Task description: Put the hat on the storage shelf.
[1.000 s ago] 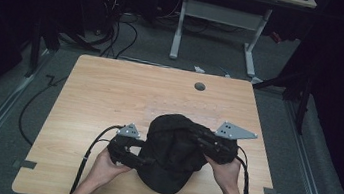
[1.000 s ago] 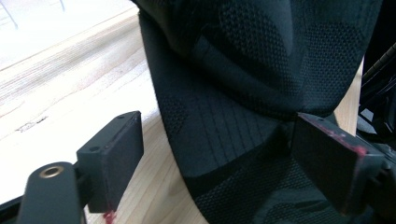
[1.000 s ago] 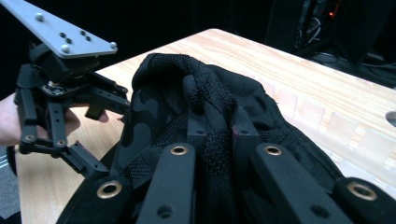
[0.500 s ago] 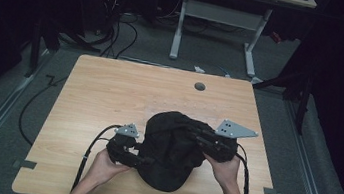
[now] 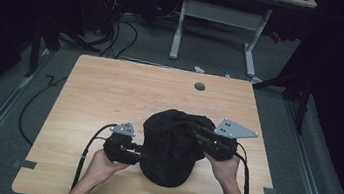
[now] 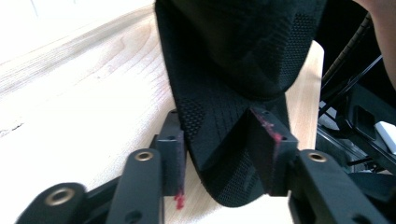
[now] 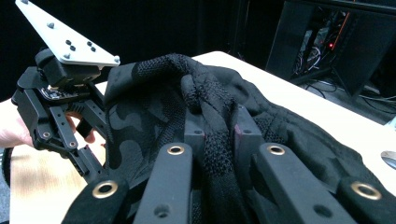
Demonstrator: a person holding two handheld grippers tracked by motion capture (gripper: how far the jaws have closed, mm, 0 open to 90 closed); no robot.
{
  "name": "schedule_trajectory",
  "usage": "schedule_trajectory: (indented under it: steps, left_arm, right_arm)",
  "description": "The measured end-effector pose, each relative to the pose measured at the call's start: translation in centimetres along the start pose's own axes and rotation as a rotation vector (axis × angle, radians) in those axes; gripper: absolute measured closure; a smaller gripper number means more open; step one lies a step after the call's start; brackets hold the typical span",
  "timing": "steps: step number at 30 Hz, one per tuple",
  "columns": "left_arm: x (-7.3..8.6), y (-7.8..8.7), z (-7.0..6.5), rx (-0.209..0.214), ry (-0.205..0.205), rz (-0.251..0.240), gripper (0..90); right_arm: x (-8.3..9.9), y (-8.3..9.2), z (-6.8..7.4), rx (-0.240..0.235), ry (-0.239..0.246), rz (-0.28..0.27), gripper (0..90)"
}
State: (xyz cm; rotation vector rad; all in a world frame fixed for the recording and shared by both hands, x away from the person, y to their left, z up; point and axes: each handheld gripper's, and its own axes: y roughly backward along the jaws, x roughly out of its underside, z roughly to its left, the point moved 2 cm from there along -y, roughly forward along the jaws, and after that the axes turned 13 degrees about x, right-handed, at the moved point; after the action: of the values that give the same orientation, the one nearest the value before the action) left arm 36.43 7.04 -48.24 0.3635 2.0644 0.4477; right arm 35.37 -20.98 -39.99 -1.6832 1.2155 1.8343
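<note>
My left gripper (image 5: 138,154) and right gripper (image 5: 194,131) each pinch the black mesh garment (image 5: 169,144) near the table's (image 5: 110,89) front edge; I'd lift both evenly, keeping the fabric taut.

The high view looks forward and down from above the person's side onto the whole light wooden table (image 5: 110,89) and the floor beyond. The left gripper view sits low and very close behind its jaws, facing a rumpled black knitted fabric bundle (image 6: 233,70). The right gripper view, equally close, faces that same bundle from the opposite side, shared by all three.
</note>
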Motion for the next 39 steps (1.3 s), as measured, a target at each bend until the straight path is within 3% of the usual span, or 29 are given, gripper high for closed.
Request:
schedule_trajectory:
  steps: [12,19,23,27,28,35,39]
  left_arm:
    - [0.0,0.5,-0.6,0.076,-0.002,-0.010,75.7]
    - [-0.1,1.2,-1.1,0.168,-0.006,-0.055,85.2]
    - [-0.1,1.5,-1.3,0.195,-0.009,-0.077,86.2]
    - [-0.1,1.8,-1.5,0.183,-0.022,-0.091,86.5]
    - [-0.1,2.1,-1.6,0.166,-0.026,-0.105,86.6]
    - [0.0,2.6,-1.8,0.135,-0.029,-0.107,86.6]
    - [0.0,2.7,-1.8,0.124,-0.027,-0.107,86.7]
  right_arm:
    - [0.0,0.1,-0.2,0.006,-0.004,-0.013,76.9]
    - [-0.1,0.3,-0.5,0.001,-0.019,-0.029,73.2]
    - [-0.1,0.4,-0.6,-0.009,-0.036,-0.036,71.3]
    - [0.0,0.4,-0.9,-0.012,-0.049,-0.033,65.2]
    - [0.0,0.4,-1.1,0.009,-0.055,-0.024,57.6]
    - [0.6,0.7,-1.5,0.039,-0.078,-0.019,39.7]
    - [1.0,0.9,-1.8,0.033,-0.098,-0.023,36.2]
